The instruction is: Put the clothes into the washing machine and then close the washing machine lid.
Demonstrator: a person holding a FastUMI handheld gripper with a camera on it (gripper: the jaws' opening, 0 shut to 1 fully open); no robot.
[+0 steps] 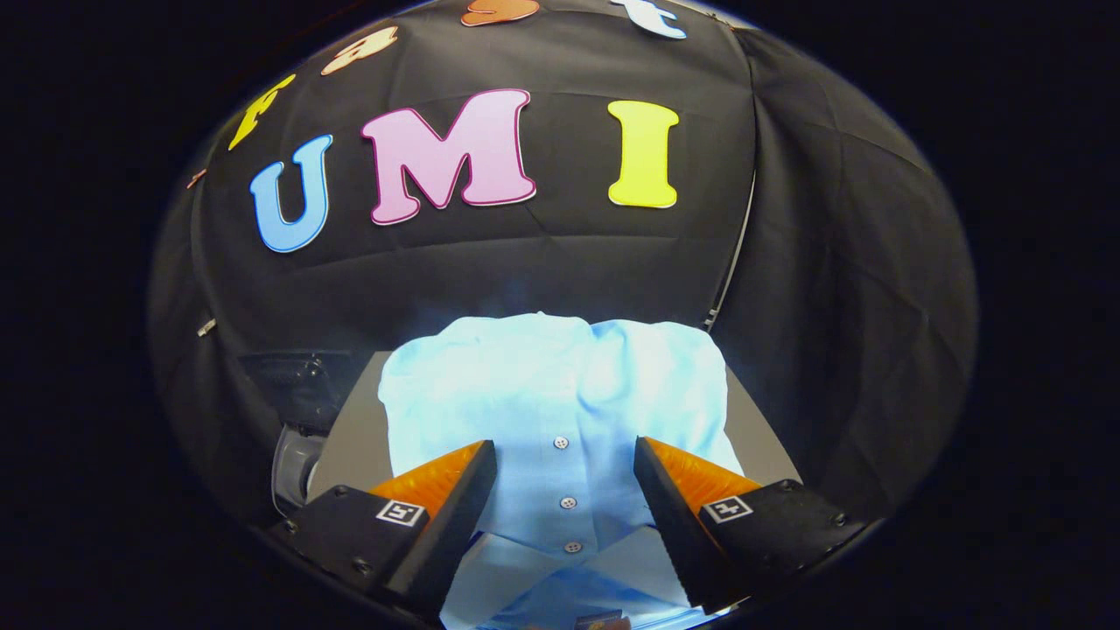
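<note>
the gripper hangs over a light blue shirt with its two fingers spread wide apart, released, nothing pinched between them. the shirt's button placket runs straight down the gap between the fingers, and three small pale buttons sit in a column there, one near the fingertips and two closer in. whether the fingers brush the cloth or hover just above it i cannot tell.

the shirt lies folded and heaped on a flat grey surface, its bulk spreading from between the fingers out toward twelve o'clock, where the far fold humps up pale and overlit. grey surface shows bare at about nine o'clock and three o'clock of the shirt. a further fold of the same blue cloth lies nearer in, under the finger bases.

as for writing: each finger base carries a small square black-and-white marker tag, a coded pattern and not readable text. the shirt shows no brand or label that i can make out.

off at about nine o'clock of the shirt, just beyond the grey surface's edge, a rounded pale grey object sits low against the dark booth wall; it is too dim to tell what it is. a thin pale strip runs down the wall at about two o'clock.
</note>
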